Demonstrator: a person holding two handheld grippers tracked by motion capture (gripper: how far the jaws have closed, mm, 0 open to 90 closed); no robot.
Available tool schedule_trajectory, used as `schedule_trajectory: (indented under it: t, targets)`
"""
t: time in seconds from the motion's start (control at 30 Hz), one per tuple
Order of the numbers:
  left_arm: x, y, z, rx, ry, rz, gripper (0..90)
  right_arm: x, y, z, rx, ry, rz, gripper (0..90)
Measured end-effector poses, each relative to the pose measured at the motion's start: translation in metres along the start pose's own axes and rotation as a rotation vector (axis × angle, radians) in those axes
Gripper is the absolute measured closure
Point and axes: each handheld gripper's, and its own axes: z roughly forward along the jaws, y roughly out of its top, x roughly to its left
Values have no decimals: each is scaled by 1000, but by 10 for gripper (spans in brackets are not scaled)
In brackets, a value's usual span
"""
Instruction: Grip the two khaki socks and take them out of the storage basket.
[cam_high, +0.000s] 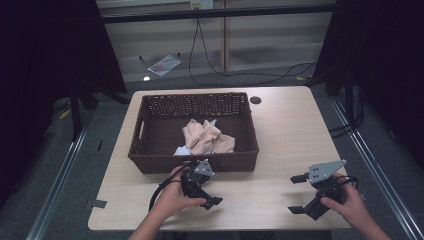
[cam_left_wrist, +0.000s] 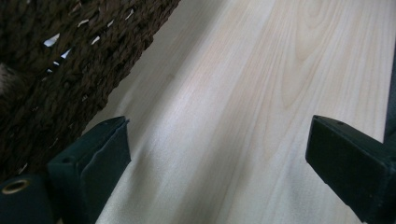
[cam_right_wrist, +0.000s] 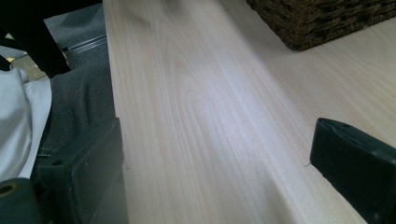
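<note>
Crumpled beige cloth (cam_high: 207, 136), bunched with a scrap of white fabric (cam_high: 181, 150), lies inside the dark brown woven wicker basket (cam_high: 150, 129), just beyond and a little right of the left tongs and well off to the left of the right pair. Going from the left: the left black two-jaw tongs (cam_high: 200, 187) sit low over the pale wooden table (cam_high: 280, 130), just in front of the basket's near wall, jaws spread wide with nothing between them; the left gripper view shows that weave (cam_left_wrist: 70, 70) close beside one jaw and bare board ahead, so they seem poised to rise over the rim for the cloth. Farther right, the right black two-jaw tongs (cam_high: 298, 194), topped by a grey three-cornered plate, hover near the table's front edge, well apart from the basket, jaws likewise spread and empty, aimed left across the board; the right gripper view shows the basket's corner (cam_right_wrist: 322, 21) far ahead. That stand-off likely keeps them clear while the left pair works first.
</note>
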Motion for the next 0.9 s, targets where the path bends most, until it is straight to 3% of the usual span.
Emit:
schedule_trajectory:
  t: [0.07, 0.17, 0.27, 0.47, 0.9]
  targets:
    - [2, 2, -3, 14, -2, 9, 69, 0, 0, 0, 2, 0, 0, 24]
    - [2, 3, -4, 3, -15, -21, 72, 0, 0, 0, 2, 1, 0, 24]
    - [2, 5, -5, 27, -21, -19, 71, 0, 0, 0, 2, -1, -2, 24]
    - [2, 10, -10, 25, -44, -26, 72, 0, 0, -1, 0, -2, -2, 24]
    - [7, 37, -37, 22, -57, -32, 80, 0, 0, -1, 0, -2, -1, 24]
